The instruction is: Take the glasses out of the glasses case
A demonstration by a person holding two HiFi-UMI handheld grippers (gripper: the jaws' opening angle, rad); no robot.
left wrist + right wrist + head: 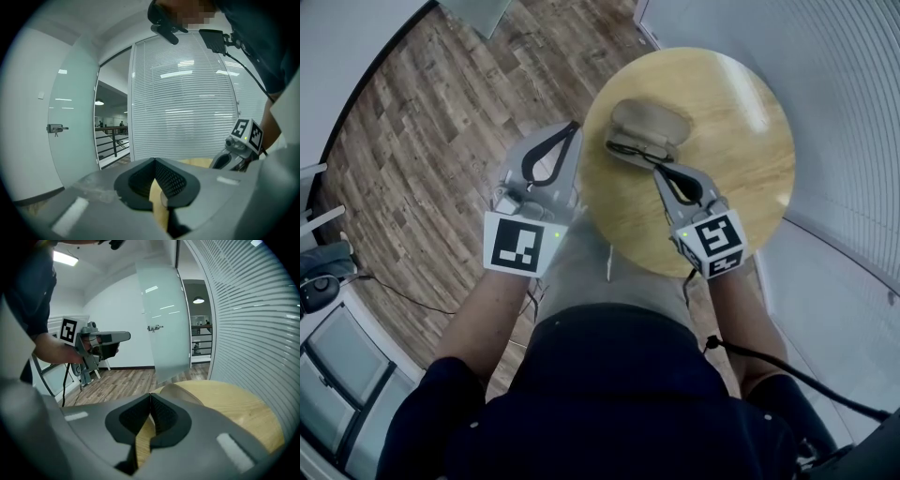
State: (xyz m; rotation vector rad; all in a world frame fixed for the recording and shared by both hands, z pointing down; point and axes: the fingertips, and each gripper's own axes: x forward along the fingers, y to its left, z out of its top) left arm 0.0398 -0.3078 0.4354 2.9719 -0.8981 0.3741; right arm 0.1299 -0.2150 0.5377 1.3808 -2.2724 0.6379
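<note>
A: How far along?
B: Case (651, 119) is open on table (741, 141), glasses (630, 150) not out yet. Your right gripper (659, 169) is right by them, jaws together w/ nothing between; left gripper (575, 126) same, off the table edge.

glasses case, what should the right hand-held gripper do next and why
Probably open the right hand-held gripper and ease it onto the glasses. Its jaws are together with nothing between them, right by the dark frame lying at the near edge of the glasses case.

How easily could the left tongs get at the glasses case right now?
Probably yes: the left tongs hang beside the table, and only bare wood separates them from the case.
</note>
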